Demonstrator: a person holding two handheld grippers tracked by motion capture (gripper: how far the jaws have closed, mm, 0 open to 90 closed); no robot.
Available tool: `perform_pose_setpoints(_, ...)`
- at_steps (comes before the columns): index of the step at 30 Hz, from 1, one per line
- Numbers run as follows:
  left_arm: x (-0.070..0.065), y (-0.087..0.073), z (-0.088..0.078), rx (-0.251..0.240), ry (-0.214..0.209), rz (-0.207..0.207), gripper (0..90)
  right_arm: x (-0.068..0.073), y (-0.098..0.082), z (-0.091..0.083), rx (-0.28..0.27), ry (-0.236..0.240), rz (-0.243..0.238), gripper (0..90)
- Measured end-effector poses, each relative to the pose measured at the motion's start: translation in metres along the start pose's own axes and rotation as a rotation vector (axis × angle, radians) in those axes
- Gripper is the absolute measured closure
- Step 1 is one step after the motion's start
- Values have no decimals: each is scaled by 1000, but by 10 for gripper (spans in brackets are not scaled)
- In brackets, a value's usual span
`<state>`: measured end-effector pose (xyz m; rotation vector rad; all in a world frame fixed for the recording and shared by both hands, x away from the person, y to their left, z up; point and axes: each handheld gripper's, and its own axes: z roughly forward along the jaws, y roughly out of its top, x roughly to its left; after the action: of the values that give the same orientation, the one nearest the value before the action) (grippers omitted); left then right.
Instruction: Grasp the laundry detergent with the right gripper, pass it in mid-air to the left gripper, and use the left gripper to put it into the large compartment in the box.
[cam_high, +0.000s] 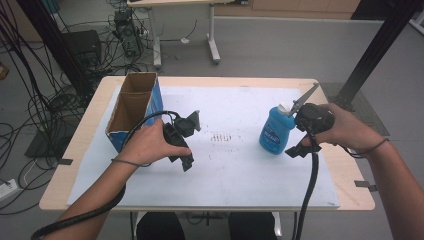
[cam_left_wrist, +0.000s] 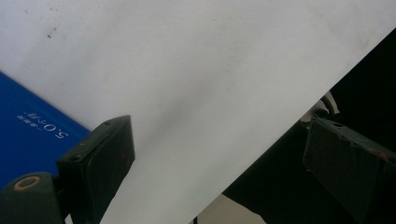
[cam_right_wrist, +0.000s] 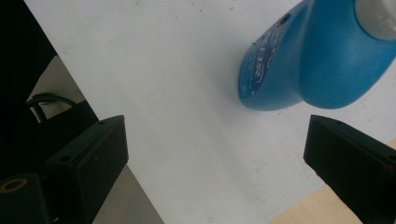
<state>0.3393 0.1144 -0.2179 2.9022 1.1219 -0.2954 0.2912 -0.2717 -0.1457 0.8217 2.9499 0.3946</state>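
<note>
A blue bottle (cam_high: 276, 131) with a white cap stands upright on the right half of the white sheet (cam_high: 225, 165). My right gripper (cam_high: 302, 139) is just right of it, held in a hand. In the right gripper view the jaws (cam_right_wrist: 217, 123) stand wide open and hold nothing, with the bottle (cam_right_wrist: 308, 60) a little ahead of them. An open blue cardboard box (cam_high: 134, 107) stands at the table's left. My left gripper (cam_high: 183, 145) hovers beside it over the sheet. Its jaws (cam_left_wrist: 217, 128) are wide apart and empty, with the box's blue wall (cam_left_wrist: 32, 135) at their left.
The wooden table (cam_high: 75, 150) carries the white sheet, which has small dark marks (cam_high: 222, 136) at its centre. Cables (cam_high: 30, 100) litter the floor at the left. Black frame posts (cam_high: 375, 50) rise at both back corners. Another table's legs (cam_high: 214, 45) stand behind.
</note>
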Motion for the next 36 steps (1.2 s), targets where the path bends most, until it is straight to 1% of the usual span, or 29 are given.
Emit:
perform_pose_setpoints(2, -1, 0, -1, 1, 1, 6, 92, -1, -3, 0, 1, -6, 10, 61)
perform_pose_setpoints(8, -2, 0, -1, 2, 2, 3, 92, -4, -11, 1, 6, -15, 45, 60)
perform_pose_setpoints(13, -4, 1, 0, 9, 9, 1, 91, -5, -17, 0, 8, -15, 53, 61)
perform_pose_setpoints(14, -4, 2, 0, 9, 7, 4, 91, -5, -18, 0, 8, -18, 54, 61)
perform_pose_setpoints(18, -3, 2, 1, 10, 5, -8, 91, -7, -22, -1, 14, -28, 67, 61)
perform_pose_setpoints(23, -3, 3, 2, 12, 4, -9, 92, -9, -29, -2, 15, -35, 84, 62)
perform_pose_setpoints(29, -4, 0, 2, 1, 2, -6, 90, -11, -35, -5, 21, -47, 98, 62)
perform_pose_setpoints(32, -3, -1, 3, -2, -2, -9, 90, -13, -39, -6, 21, -49, 108, 62)
perform_pose_setpoints(34, -3, -1, 2, 4, 0, -3, 90, -14, -41, -6, 28, -52, 114, 62)
perform_pose_setpoints(36, -1, -2, 2, -2, -5, -6, 90, -16, -43, -5, 32, -53, 118, 62)
